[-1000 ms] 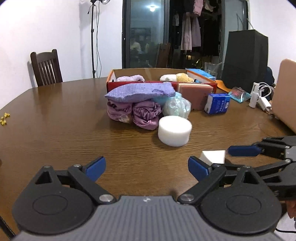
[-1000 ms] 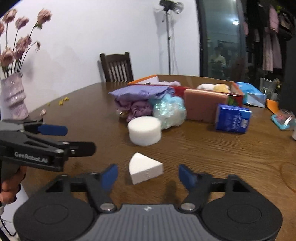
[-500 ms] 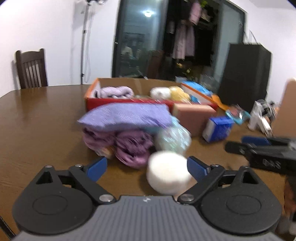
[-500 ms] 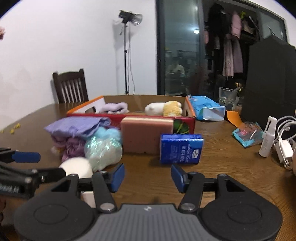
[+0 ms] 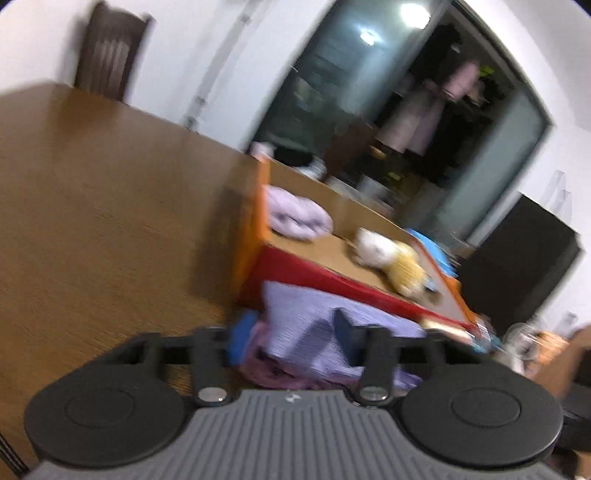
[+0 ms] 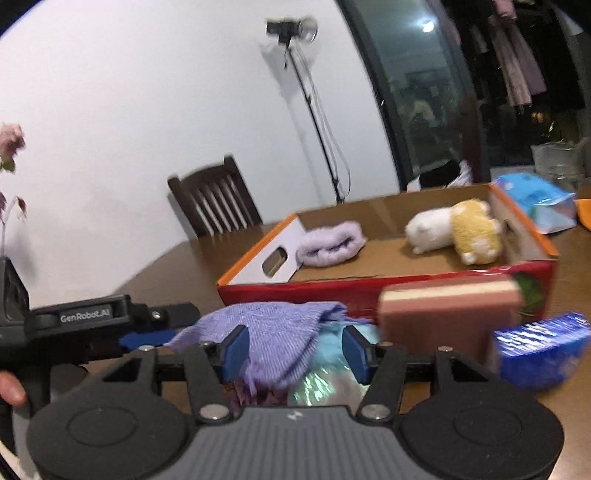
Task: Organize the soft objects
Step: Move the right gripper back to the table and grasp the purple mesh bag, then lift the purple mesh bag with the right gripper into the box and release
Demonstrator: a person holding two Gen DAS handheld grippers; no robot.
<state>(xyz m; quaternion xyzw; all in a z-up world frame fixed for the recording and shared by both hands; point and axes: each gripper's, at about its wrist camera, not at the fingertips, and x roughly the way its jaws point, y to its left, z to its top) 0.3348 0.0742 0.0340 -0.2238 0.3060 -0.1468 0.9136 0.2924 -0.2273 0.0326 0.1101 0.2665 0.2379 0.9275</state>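
Both grippers have advanced from the foam pieces to the pile before the red box (image 5: 332, 277).

Left wrist view: the left gripper (image 5: 291, 332), jaws just closed inward, straddles the lilac cloth (image 5: 306, 332) just before the box; blur hides whether the pads press it, though a grab seems intended. A wooden table (image 5: 92, 206) carries everything.

Right wrist view: the right gripper (image 6: 293, 350) stands half open, empty, over the cloth's edge. A plush toy (image 6: 454, 229) lies inside the box. A chair (image 6: 214, 203) stands behind it.

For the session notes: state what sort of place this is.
Most likely a home dining room: a wooden table with a dining chair, clothes hanging behind glass doors, and a studio light stand set up for filming.
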